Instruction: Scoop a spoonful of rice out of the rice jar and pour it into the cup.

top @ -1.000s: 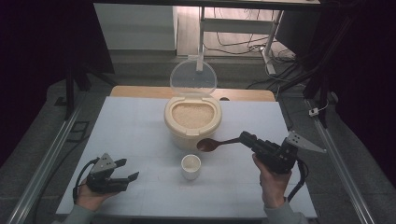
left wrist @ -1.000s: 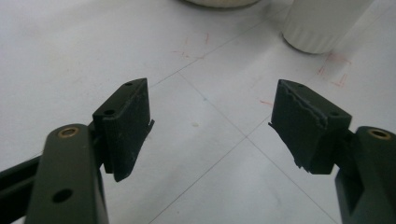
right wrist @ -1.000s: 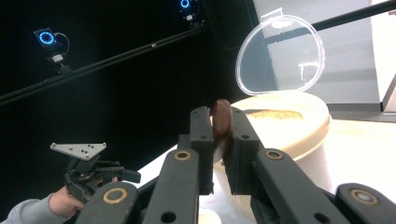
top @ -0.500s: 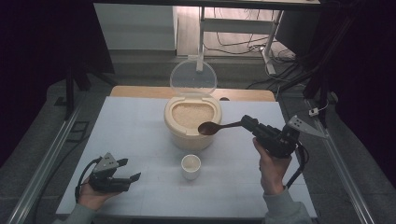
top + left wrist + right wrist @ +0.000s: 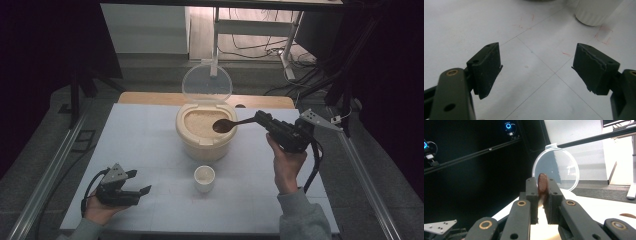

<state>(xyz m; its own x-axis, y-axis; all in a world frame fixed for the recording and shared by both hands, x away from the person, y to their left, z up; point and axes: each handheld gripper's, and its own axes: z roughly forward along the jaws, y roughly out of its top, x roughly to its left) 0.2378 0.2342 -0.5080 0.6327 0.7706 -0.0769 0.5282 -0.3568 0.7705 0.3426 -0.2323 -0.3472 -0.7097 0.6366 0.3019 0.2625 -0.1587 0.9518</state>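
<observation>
The rice container (image 5: pixel 205 131) with its raised lid (image 5: pixel 206 84) blocks the bench's (image 5: pixel 140 135) far middle, the cup (image 5: pixel 204 178) stands nearer, and both sides lie open.

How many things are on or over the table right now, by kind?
Rice container with its clear lid up: 1
Small white cup: 1
Brown spoon, clamped in the right gripper: 1
Grippers, counting the open left gripper: 2
Total: 5

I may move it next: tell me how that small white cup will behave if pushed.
The small white cup looks short and squat, so it would probably slide rather than tip. It appears nearly full of rice, so a sharp shove might spill some.
</observation>
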